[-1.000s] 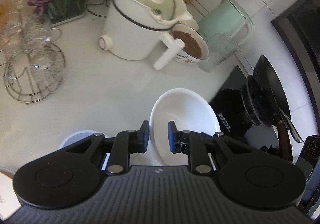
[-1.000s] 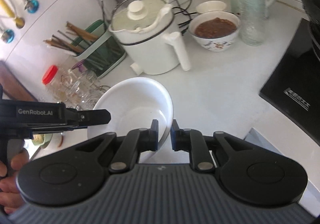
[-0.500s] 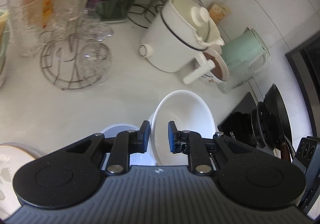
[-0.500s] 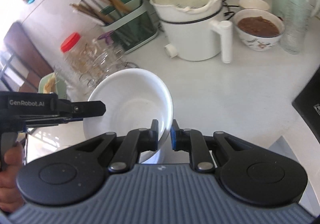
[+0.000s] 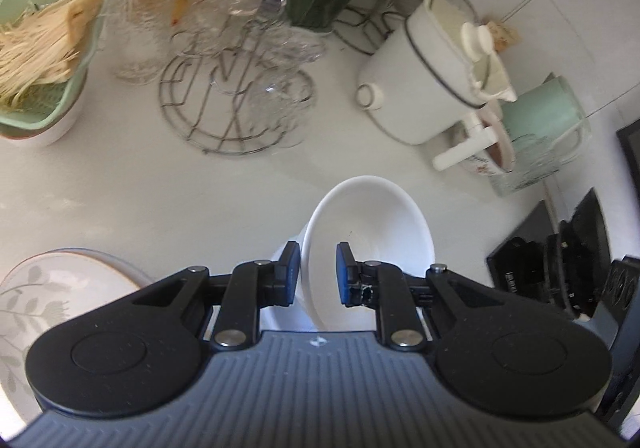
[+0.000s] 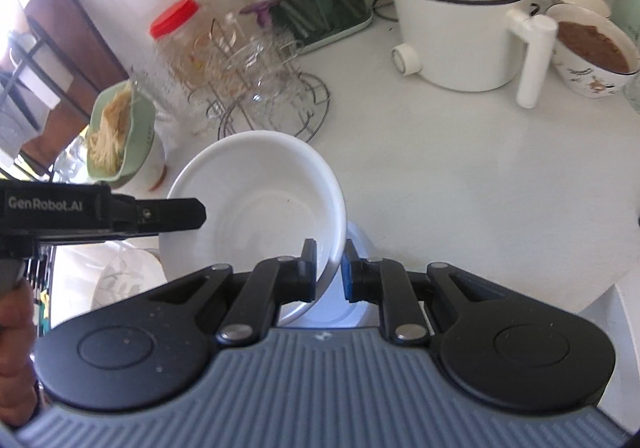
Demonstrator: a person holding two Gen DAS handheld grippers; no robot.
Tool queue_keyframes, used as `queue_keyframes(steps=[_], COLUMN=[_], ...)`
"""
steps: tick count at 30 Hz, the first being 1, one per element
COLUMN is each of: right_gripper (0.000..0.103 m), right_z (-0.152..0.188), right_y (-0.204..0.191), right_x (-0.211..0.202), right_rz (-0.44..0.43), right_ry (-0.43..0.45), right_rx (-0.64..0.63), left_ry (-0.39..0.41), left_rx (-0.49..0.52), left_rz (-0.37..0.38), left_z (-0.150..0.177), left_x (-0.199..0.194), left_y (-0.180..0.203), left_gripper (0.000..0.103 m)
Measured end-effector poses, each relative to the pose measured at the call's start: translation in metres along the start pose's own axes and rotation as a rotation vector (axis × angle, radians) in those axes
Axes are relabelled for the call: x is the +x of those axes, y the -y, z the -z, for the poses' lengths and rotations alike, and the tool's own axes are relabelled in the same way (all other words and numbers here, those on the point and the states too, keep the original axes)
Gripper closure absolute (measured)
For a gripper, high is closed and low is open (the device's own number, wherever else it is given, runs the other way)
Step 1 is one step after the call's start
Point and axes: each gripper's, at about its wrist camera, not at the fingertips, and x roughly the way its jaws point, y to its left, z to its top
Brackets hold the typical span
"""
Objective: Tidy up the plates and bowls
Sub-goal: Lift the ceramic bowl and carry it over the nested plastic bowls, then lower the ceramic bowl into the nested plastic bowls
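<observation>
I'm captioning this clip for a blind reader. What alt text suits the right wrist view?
The right claw grips the rim of a tilted white bowl, while the left claw holds the opposite rim. Behind, on the white counter, stand a white electric pot, a glass rack and a chopstick holder.

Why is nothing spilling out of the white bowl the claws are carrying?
It is empty. The white bowl shows only its bare white inside, while the left claw and right claw pinch opposite rims.
</observation>
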Motion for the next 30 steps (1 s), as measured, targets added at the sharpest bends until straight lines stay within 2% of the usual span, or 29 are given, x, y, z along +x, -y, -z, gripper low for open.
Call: queue_keyframes(steps=[7, 9, 17, 18, 20, 23, 25, 28, 30], right_gripper=[0.087, 0.087, 0.087, 0.085, 0.082, 0.072, 0.065, 0.065, 0.065], right_z=[0.002, 0.002, 0.0, 0.0, -0.001, -0.001, -0.001, 0.001, 0.001], right_y=[-0.005, -0.006, 0.002, 0.004, 0.011, 0.021, 0.027, 0.036, 0.04], right_x=[0.021, 0.025, 0.019, 0.018, 0.016, 0.018, 0.021, 0.027, 0.03], right_rz=[-0.012, -0.008, 0.017, 0.023, 0.023, 0.026, 0.025, 0.006, -0.003], right_ry=[-0.055, -0.066, -0.019, -0.013, -0.003, -0.006, -0.019, -0.042, -0.052], right_rx=[-0.006, -0.005, 0.025, 0.036, 0.062, 0.1, 0.128, 0.157, 0.173], left_ry=[-0.031, -0.036, -0.072, -0.075, -0.084, -0.089, -0.097, -0.084, -0.069], left_rx=[0.008, -0.003, 0.008, 0.006, -0.001, -0.011, -0.014, -0.017, -0.012], left_rz=[-0.053, -0.047, -0.043, -0.046, -0.043, -0.05, -0.048, -0.051, -0.059], left_z=[0.007, 0.007, 0.007, 0.007, 0.008, 0.007, 0.006, 0.007, 0.008], left_x=[0.01, 0.013, 0.025, 0.026, 0.028, 0.032, 0.036, 0.041, 0.043], left_y=[-0.013, -0.017, -0.016, -0.016, -0.016, -0.016, -0.017, -0.018, -0.017], left_gripper=[0.082, 0.082, 0.079, 0.079, 0.072, 0.061, 0.058, 0.058, 0.062])
